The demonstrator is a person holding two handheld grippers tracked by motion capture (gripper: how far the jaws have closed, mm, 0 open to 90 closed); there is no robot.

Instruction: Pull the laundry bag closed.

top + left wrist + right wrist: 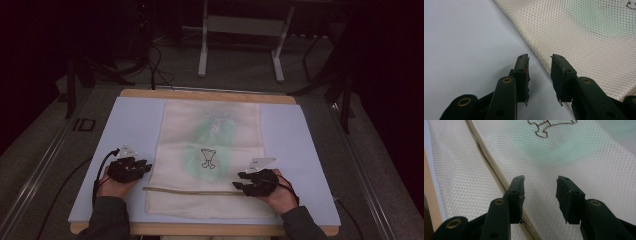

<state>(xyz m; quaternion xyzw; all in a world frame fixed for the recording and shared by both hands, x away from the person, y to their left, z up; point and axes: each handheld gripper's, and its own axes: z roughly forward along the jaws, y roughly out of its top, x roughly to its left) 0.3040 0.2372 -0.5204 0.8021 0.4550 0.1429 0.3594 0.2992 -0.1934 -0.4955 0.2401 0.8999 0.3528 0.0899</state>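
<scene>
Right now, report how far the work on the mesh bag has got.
Done: the mesh bag lies flat on the pale board. In hand: the left gripper and the right gripper flank its near end, jaws open, holding nothing. Left: gripping it.

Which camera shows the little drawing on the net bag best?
The high view: the whole drawing sits mid-bag on the mesh bag, over a green patch. The right gripper view cuts off its top; the left gripper view catches just a corner.
</scene>
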